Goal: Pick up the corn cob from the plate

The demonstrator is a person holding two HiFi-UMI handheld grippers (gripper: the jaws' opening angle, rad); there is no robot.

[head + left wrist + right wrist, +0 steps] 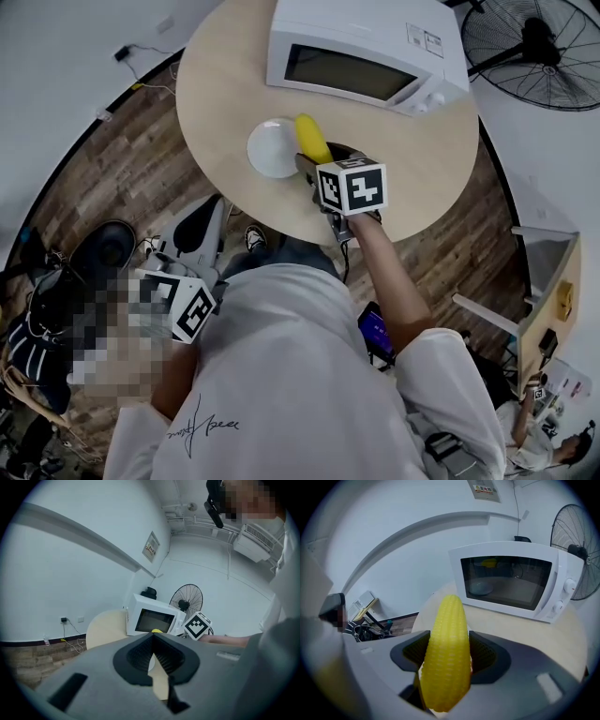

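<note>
A yellow corn cob [312, 138] sticks out of my right gripper [315, 161], just beside and over the right rim of the white plate [270, 148] on the round table [225, 84]. In the right gripper view the corn cob [446, 653] stands upright between the dark pads [487, 654], which press on both its sides; the right gripper [447, 645] is shut on it. My left gripper [178, 307] hangs low at the person's left side, away from the table. Its jaws [153, 635] meet at the tips with nothing between them.
A white microwave [361, 52] stands at the back of the table, door closed. A floor fan [534, 42] is at the far right. The table's edge runs close behind the right arm. Bags and clutter [56, 309] lie on the wooden floor at the left.
</note>
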